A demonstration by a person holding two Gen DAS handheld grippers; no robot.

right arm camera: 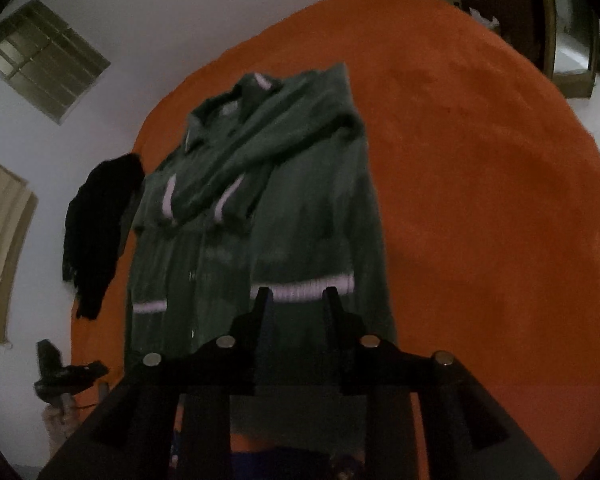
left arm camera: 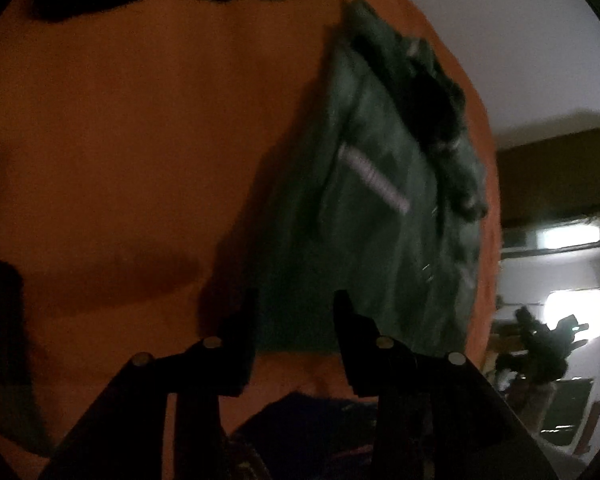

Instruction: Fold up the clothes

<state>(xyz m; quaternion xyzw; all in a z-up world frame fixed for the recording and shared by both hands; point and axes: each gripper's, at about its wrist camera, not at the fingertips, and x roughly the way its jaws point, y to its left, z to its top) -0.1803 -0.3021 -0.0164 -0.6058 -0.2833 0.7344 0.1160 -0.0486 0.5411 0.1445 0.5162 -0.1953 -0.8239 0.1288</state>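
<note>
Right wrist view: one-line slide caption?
Open right gripper above a green jacket, sleeves folded in, on an orange blanket.

I held my left gripper and my right gripper angled downward, each with its jaws parted and nothing between them.

No text, label, brand or number can be read in either view. The green jacket bears only plain pale stripes, and both pictures are dim and blurred.
</note>
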